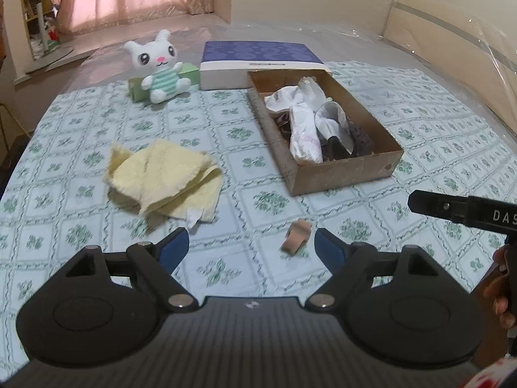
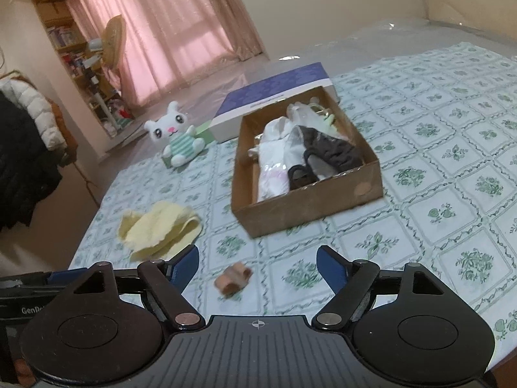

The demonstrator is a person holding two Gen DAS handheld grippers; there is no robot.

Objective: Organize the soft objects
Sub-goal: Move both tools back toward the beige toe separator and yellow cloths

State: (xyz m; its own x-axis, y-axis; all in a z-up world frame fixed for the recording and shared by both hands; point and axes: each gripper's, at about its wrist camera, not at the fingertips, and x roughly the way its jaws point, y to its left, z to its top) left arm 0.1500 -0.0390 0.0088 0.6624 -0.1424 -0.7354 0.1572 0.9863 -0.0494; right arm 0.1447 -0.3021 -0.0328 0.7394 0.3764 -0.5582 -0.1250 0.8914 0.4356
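Now 1 towel [image 1: 163,179], 1 bunny [image 1: 160,68], 1 box [image 1: 342,174].

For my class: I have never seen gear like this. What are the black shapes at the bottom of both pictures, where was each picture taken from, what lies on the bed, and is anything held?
No robot here: a person holds a two-finger gripper in each hand, each with its own camera. One picture looks along the left gripper, the other along the right gripper. Both are open and hold nothing. On the floral bedspread lie a crumpled yellow towel, a small tan rolled piece, a cardboard box of white and dark clothing, a purple-topped box and a white plush bunny.
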